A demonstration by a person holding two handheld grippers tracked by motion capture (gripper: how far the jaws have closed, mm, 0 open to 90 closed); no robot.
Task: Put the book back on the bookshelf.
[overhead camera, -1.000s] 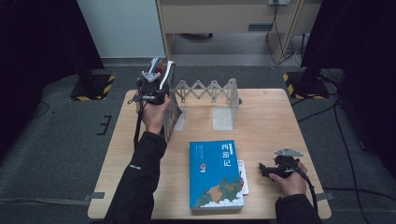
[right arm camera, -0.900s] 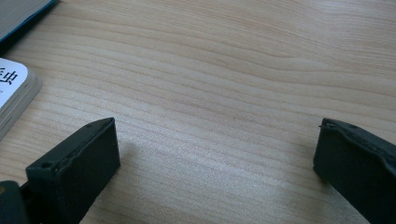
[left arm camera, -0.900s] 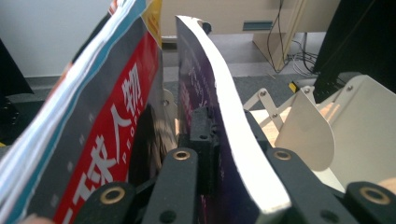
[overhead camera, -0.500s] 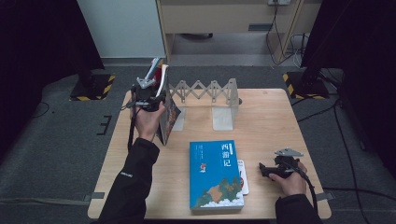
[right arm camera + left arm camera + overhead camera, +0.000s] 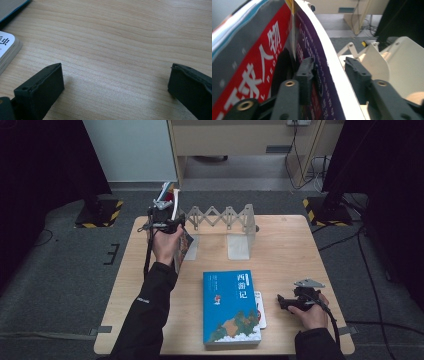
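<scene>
At the expanding rack's (image 5: 222,217) left end, left gripper (image 5: 164,217) clamps a magazine (image 5: 312,50) upright, not yet released. Blue book (image 5: 231,306) lies unshelved before the rack; right gripper (image 5: 284,303) gapes idle beside it.

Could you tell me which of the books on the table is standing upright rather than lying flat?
The magazine-like book gripped in the left claw, at the expanding rack's left end. The blue book lies flat on the white one.
</scene>
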